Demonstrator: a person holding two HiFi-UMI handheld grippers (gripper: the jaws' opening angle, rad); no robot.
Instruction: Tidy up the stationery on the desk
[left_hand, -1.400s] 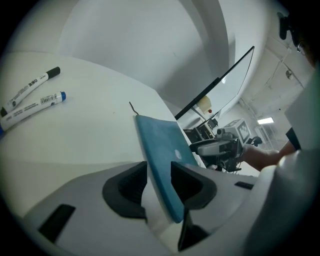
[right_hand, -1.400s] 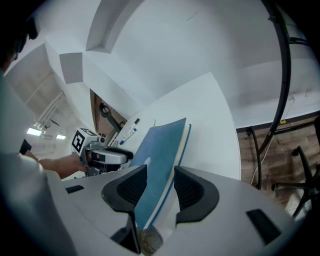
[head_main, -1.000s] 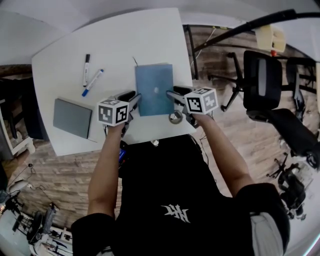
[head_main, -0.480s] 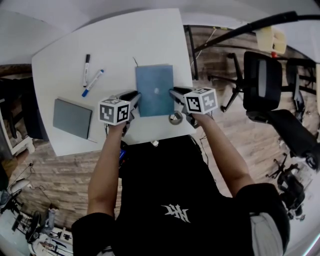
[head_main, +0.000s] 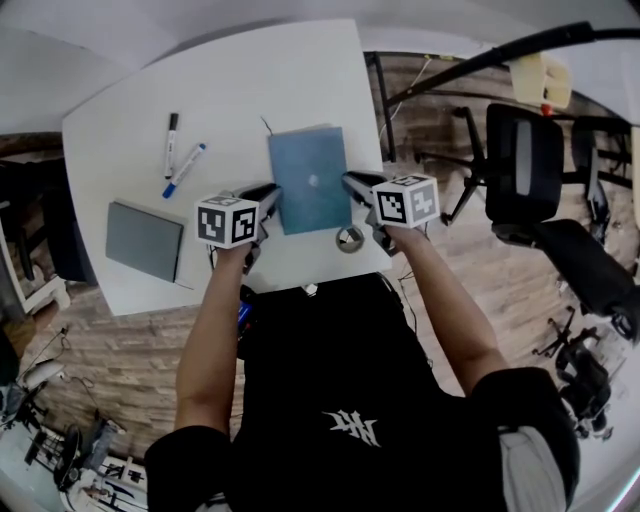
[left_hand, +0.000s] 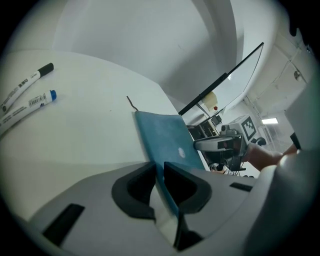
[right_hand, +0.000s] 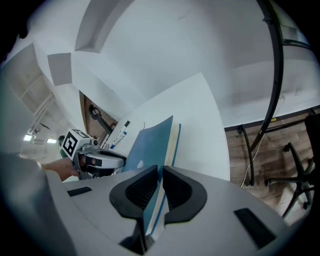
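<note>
Closure on both sides: the jaws of the left gripper (head_main: 270, 197) and the right gripper (head_main: 349, 183) have just been closing, and each now pinches an edge of the blue notebook (head_main: 310, 180). In the left gripper view the notebook's edge runs straight between the pads, gripped. In the right gripper view the cover and page block sit between jaws that are nearly together.

Notebook sits at the near middle of the white desk (head_main: 250, 80), held from its left and right edges. Against the head view of a second ago it looks a touch rotated. We cannot tell whether it has left the surface.

Elsewhere on the desk: black marker (head_main: 171, 143) and blue-capped marker (head_main: 186, 167) lie side by side at far left, grey pad (head_main: 145, 240) near the left corner, and a small round metal object (head_main: 349, 238) just beside the right gripper.

Our reading: grasp secured, and the notebook is ready to be carried, probably towards the grey pad. Markers not yet handled.
</note>
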